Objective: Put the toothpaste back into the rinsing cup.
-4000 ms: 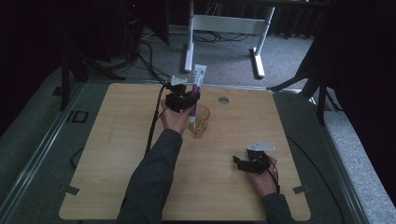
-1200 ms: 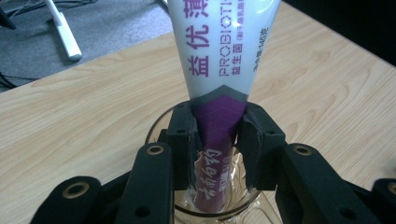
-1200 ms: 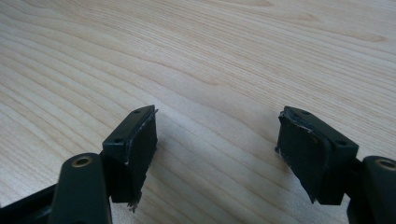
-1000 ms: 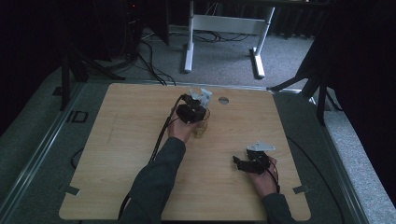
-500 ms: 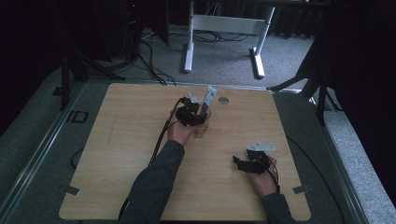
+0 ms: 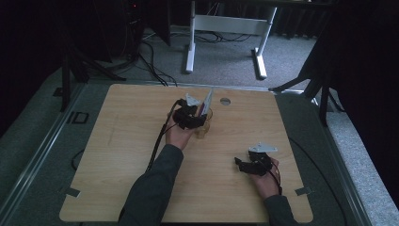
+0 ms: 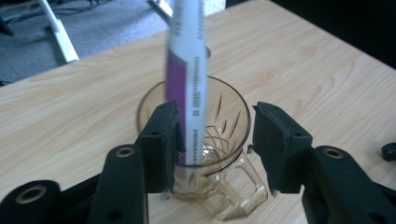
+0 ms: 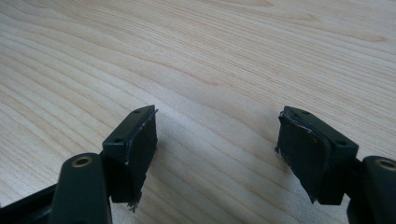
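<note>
A white and purple tube [image 7: 187, 70] stands tilted with its lower end inside an amber glass mug [image 7: 210, 140] on the wooden table [image 6: 117, 155]. My left gripper [image 7: 217, 144] hovers just over the mug, and its jaws have just been opening. The tube rises between them, close against the left pad [image 7: 163, 140] and well apart from the right one. From the high view, the left gripper [image 6: 190, 117] is at the mug [image 6: 203, 129], and the tube [image 6: 206, 101] leans up and away. My right gripper [image 6: 242, 165] rests open near the table's front right, and its gripper view shows bare wood between the jaws [image 8: 217, 144].
A small round hole [image 6: 225, 100] sits in the table behind the mug. A white desk frame [image 6: 226, 28] and cables lie on the floor beyond the far edge. The left gripper's cable [image 6: 157, 141] trails along the forearm.
The left gripper carried the tube from beside the mug to over it. The tube now sticks up more clearly behind the gripper. The right hand has kept still.
</note>
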`<state>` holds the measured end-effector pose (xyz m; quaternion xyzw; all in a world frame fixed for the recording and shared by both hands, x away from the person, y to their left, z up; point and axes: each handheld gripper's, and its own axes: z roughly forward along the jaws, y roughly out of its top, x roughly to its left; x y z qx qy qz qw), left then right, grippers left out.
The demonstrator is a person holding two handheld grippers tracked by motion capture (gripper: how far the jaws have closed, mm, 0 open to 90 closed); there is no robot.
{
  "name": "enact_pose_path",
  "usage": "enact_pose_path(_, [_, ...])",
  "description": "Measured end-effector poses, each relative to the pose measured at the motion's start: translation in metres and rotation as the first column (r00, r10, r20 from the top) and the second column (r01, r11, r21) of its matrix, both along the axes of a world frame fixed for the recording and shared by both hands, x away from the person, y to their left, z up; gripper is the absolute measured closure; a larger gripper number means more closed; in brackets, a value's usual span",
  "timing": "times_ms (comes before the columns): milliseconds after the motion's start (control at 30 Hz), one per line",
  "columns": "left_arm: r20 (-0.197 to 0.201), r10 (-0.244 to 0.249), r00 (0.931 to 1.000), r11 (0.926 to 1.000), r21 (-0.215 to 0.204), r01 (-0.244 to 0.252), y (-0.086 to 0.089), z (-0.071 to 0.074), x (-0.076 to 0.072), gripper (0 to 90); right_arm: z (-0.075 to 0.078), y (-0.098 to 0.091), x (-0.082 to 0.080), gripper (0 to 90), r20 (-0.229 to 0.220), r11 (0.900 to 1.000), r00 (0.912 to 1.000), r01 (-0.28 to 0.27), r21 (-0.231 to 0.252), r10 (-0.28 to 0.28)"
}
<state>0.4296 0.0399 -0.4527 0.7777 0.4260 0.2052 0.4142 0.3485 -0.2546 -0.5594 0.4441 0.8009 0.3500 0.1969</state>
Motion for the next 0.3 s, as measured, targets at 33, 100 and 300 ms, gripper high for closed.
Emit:
enact_pose_path(33, [0.007,0.009,0.9999,1.0000,-0.002,-0.009,0.004,0.001,-0.003,48.8,0.000,0.000,0.000,28.2,0.000,1.0000,1.0000,0.000,0.000,0.000])
enact_pose_path(100, [0.012,0.031,0.9994,0.9995,-0.002,-0.031,0.015,0.001,-0.007,47.4,0.000,0.000,0.000,28.2,0.000,1.0000,1.0000,0.000,0.000,0.000])
enact_pose_path(300, [-0.033,0.144,0.9891,0.9894,-0.018,-0.144,0.059,-0.023,-0.015,43.3,0.000,0.000,0.000,28.2,0.000,1.0000,1.0000,0.001,0.000,-0.001])
